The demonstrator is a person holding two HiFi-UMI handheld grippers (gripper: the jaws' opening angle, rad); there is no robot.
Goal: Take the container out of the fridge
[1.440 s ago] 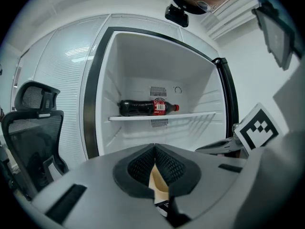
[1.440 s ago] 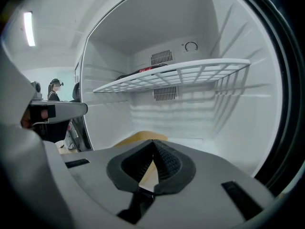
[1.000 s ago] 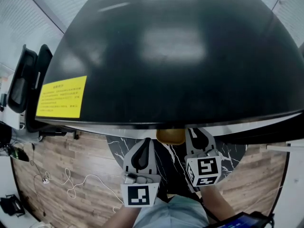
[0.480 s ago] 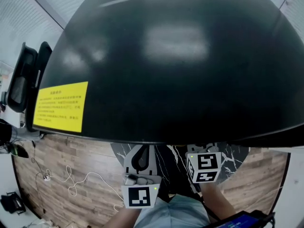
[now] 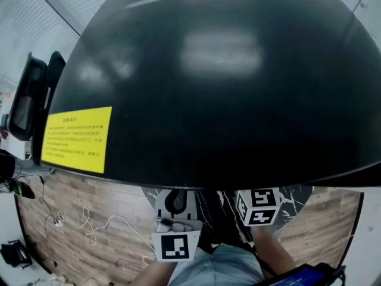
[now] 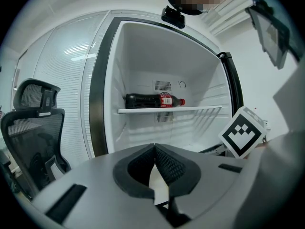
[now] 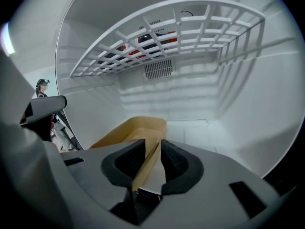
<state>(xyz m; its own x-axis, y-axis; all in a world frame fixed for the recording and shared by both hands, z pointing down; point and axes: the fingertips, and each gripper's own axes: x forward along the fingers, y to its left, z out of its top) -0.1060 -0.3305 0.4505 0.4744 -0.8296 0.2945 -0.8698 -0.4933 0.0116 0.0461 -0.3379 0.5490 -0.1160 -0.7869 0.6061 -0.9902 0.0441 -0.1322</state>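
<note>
- Right gripper view: right claw (image 7: 153, 144) spread, near rim of the tan container (image 7: 136, 128) between its pads, low in the fridge (image 7: 238, 118) under the wire shelf (image 7: 164, 31); bare floor to its right and behind.
- Left gripper view only: left claw (image 6: 155, 149) pressed together, empty, outside the doorway; bottle (image 6: 153, 100) on the shelf.
- Head view: container out of sight.

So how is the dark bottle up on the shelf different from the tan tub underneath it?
The dark bottle with a red label lies on its side on the white wire shelf; the tan open-topped container sits upright below, on the floor of the white fridge. The bottle is slim, the container broad. No gripper is at the bottle, while the container's wall stands between the right gripper's open jaws. Both are inside that fridge.
</note>
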